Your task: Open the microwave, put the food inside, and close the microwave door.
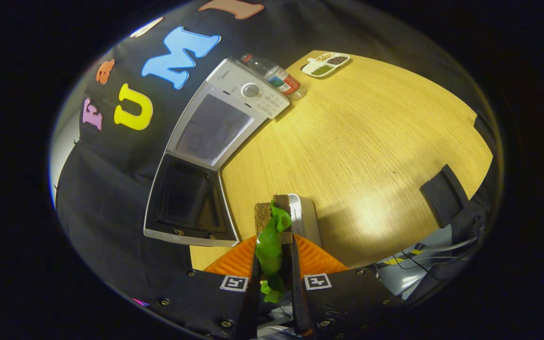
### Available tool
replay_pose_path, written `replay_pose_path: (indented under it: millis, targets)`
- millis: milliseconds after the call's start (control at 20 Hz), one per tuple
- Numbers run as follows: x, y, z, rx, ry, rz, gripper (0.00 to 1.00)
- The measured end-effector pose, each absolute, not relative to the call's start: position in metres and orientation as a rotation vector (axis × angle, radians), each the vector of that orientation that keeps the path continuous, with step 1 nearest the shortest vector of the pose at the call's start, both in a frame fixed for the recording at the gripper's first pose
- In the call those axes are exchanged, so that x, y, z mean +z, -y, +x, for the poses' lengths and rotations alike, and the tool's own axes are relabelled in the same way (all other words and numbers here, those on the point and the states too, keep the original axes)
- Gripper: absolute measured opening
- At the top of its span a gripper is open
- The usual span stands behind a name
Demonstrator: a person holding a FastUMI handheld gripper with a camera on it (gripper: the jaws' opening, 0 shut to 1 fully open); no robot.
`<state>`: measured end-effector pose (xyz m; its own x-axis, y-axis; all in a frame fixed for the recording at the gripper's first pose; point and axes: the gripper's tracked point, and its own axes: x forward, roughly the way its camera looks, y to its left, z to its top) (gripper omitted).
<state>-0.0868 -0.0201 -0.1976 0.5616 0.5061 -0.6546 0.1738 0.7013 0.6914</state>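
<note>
Gripper view: the gripper (274,236) is nearly closed, both fingers clamped on a green leafy food piece (271,245) held above the light wooden bench (357,141). Beyond the fingers stands the white microwave (225,123), its door (187,200) swung open.

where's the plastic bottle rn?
Gripper view: the plastic bottle lies on the wooden table, against the microwave beside its dial, with the sectioned tray just beyond.

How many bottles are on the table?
1. The bottle lies on the table beside the microwave, far beyond the gripper, which is shut on green food.
</note>
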Motion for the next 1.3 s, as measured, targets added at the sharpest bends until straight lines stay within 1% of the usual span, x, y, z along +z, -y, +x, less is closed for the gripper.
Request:
replay_pose_path:
  millis: [300, 650, 950, 1150, 1300]
  targets:
    - [-0.159, -0.004, -0.04, 0.268, -0.876, 0.805, 0.29]
    - [-0.13, -0.051, 0.038, 0.296, -0.734, 0.808, 0.28]
    - [-0.119, -0.082, 0.093, 0.261, -0.619, 0.906, 0.29]
    - [-0.122, -0.106, 0.119, 0.258, -0.584, 0.952, 0.28]
    - [-0.124, -0.127, 0.137, 0.268, -0.524, 0.958, 0.29]
